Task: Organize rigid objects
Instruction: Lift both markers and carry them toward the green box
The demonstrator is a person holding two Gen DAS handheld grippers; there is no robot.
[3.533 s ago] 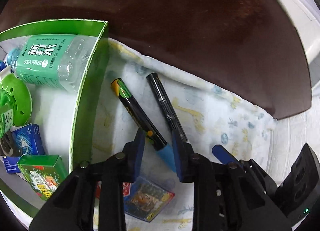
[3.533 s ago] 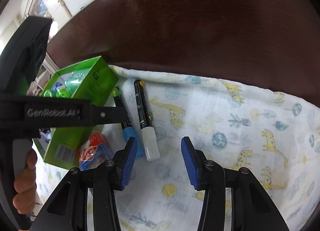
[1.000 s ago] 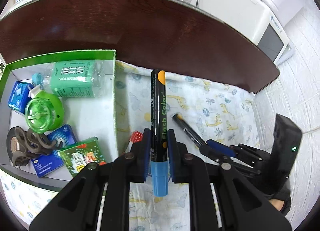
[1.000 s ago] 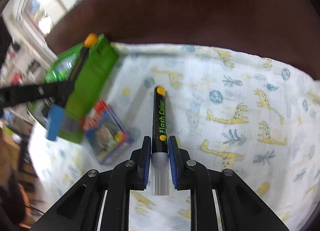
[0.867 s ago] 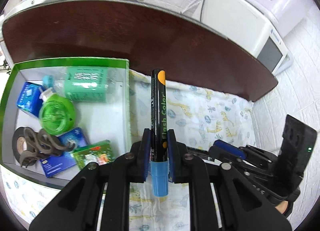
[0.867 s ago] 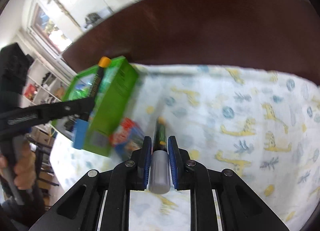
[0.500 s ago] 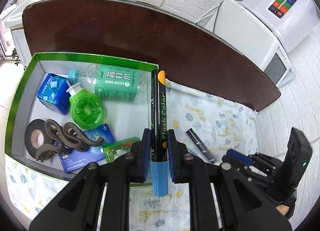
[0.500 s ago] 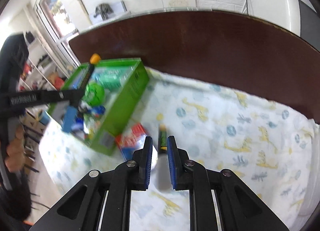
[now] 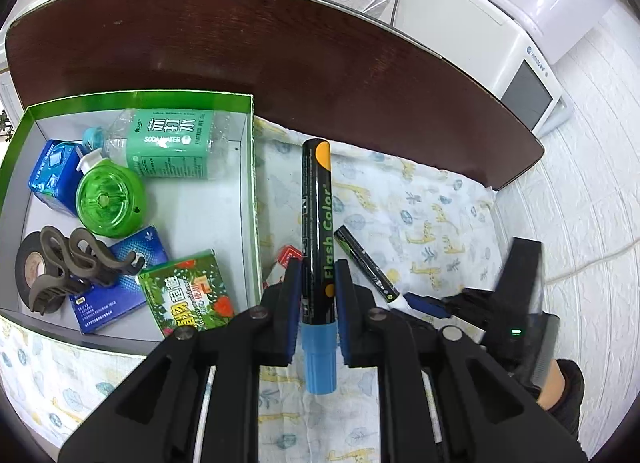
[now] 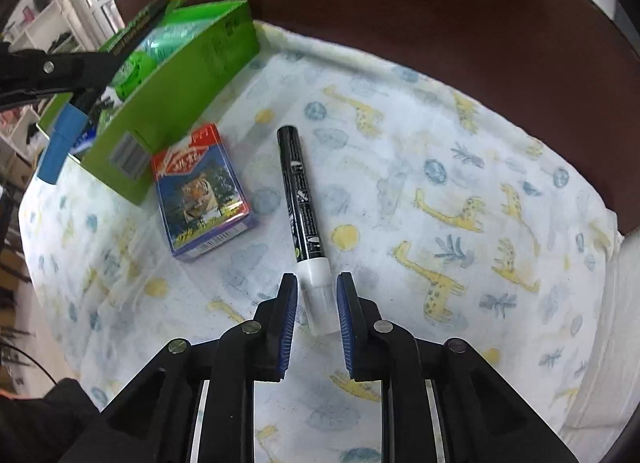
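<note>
My left gripper [image 9: 317, 295] is shut on a black Flash Color marker with a blue cap [image 9: 318, 235], held up in the air beside the right wall of the green box [image 9: 252, 167]. It also shows in the right wrist view [image 10: 132, 31]. A second black marker with a white cap [image 10: 302, 207] lies on the giraffe-print cloth. My right gripper [image 10: 317, 303] has its blue pads on either side of the white cap, with small gaps showing. A tiger-print card box [image 10: 200, 191] lies on the cloth next to the green box [image 10: 192, 67].
The green box holds a soda water bottle [image 9: 168, 143], a green round lid [image 9: 108, 201], blue packs, a tape roll with a brown clip [image 9: 60, 267] and a green packet [image 9: 188, 295]. The dark wooden table edge [image 9: 280, 43] runs behind. A white appliance [image 9: 500, 15] stands at the far right.
My left gripper has moved right with the blue-capped marker, from above the box to beside its right wall. My right gripper's jaws have parted slightly around the white-capped marker, which now lies on the cloth.
</note>
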